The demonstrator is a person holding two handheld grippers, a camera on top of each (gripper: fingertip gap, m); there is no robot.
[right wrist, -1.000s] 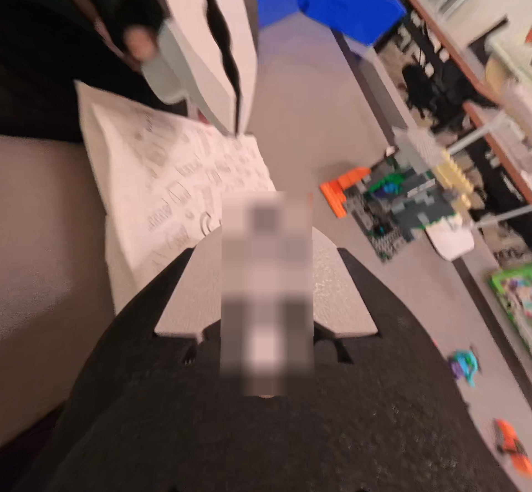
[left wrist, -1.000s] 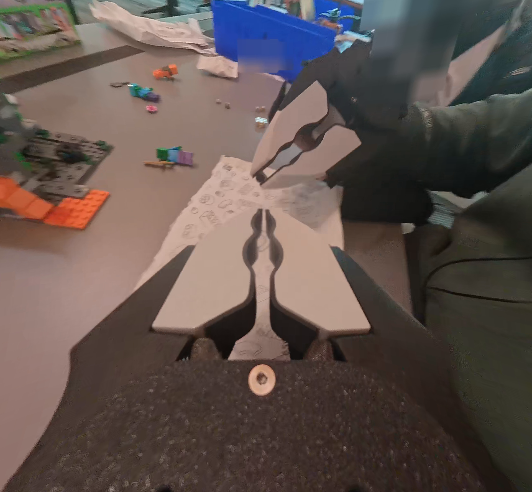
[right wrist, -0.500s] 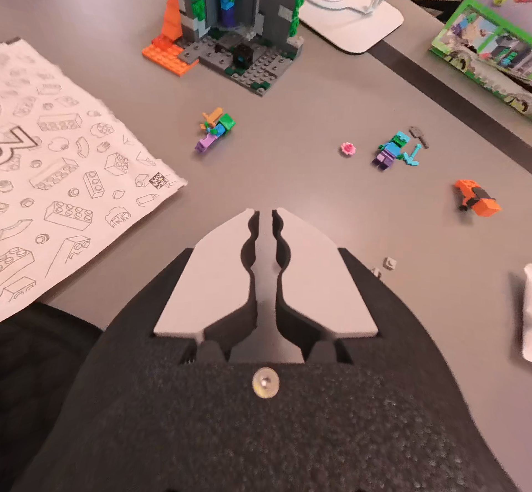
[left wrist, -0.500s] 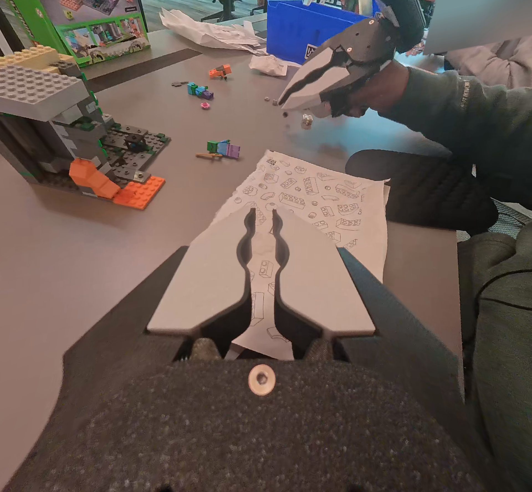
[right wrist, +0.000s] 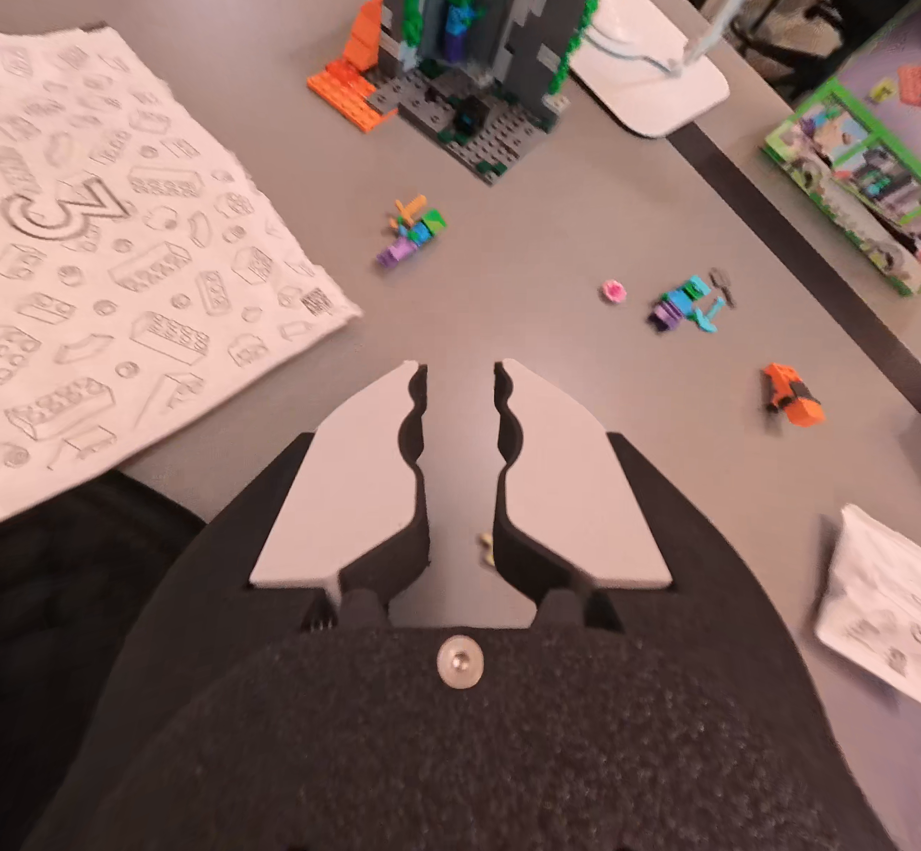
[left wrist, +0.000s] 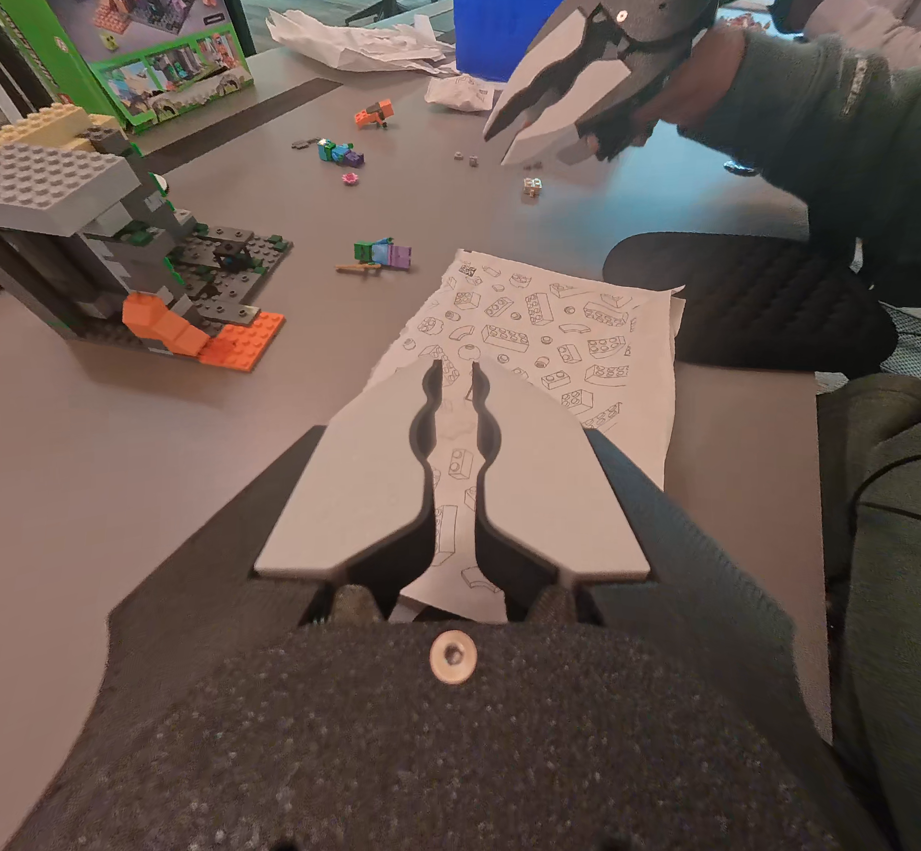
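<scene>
My left gripper (left wrist: pixel 452 366) hangs just above a white paper bag printed with brick drawings (left wrist: pixel 548 329). Its jaws stand a narrow gap apart and hold nothing. My right gripper (right wrist: pixel 459 369) is open and empty, held above bare table. It also shows in the left wrist view (left wrist: pixel 500 148), tips pointing down near a small beige piece (left wrist: pixel 532 187). That piece (right wrist: pixel 486 548) shows low between the right fingers, on the table. A green, blue and purple minifigure (right wrist: pixel 411 234) lies ahead of the right gripper, beside the bag (right wrist: pixel 124 254).
A grey brick build on an orange plate (left wrist: pixel 99 239) stands left. A second minifigure (right wrist: pixel 680 304), pink flower piece (right wrist: pixel 614 290) and orange piece (right wrist: pixel 792 396) lie scattered. A blue bin (left wrist: pixel 498 0), green box (left wrist: pixel 139 25), crumpled paper (left wrist: pixel 359 42) and black padded chair part (left wrist: pixel 747 299) border the area. Tip to tip, the grippers are about 20 cm apart.
A second ago both grippers met over the bag. The right one swung away over the table and has opened wider. The left has risen slightly and opened a little.
</scene>
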